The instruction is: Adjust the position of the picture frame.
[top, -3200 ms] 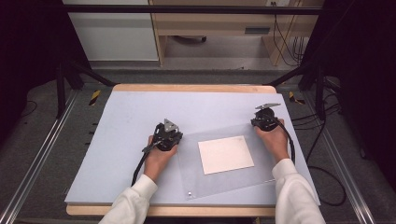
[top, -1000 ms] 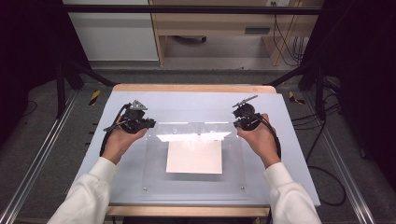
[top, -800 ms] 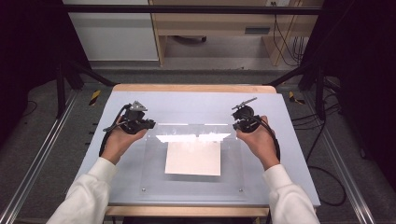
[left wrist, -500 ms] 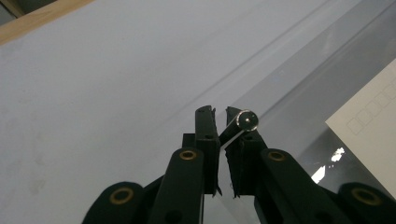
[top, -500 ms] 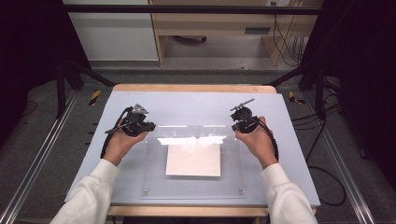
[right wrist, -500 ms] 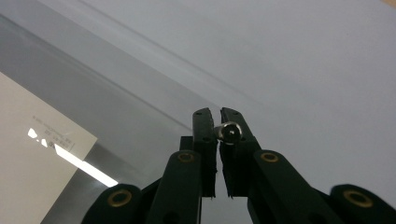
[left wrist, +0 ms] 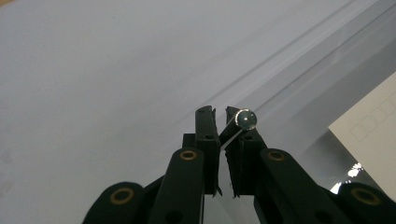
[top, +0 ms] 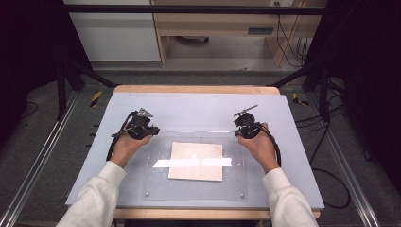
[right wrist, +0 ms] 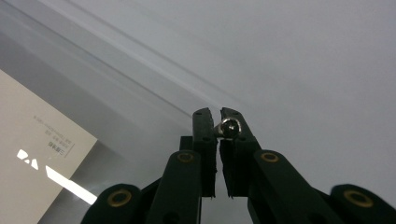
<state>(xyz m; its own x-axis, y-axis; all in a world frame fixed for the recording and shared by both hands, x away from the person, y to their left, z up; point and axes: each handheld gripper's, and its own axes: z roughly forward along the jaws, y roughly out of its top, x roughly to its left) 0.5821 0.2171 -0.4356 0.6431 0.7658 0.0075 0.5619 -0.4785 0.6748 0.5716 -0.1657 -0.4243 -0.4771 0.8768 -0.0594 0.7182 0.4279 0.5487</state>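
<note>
Nearest the person, the front edge of the clear, rectangular acrylic sheet [top: 196, 168] is resting on the pale grey table mat [top: 198, 106], with small metal studs at its corners. Since a second ago the far edge has been sinking: the sheet was tilted up toward the person and is now lying much flatter over the cream-coloured rectangular card [top: 196, 161], which is sitting under its middle. That suggests the cover is being lowered onto the card and is close to seated.

Farther out, the left gripper [top: 142, 126] is pinching the sheet's far left corner, its jaws nearly together on the thin edge beside the corner stud [left wrist: 246, 118]. The right gripper [top: 247, 126] is clamping the far right corner likewise, right at the stud [right wrist: 229, 127] there. Both hands are holding the far edge just above the mat.
</note>
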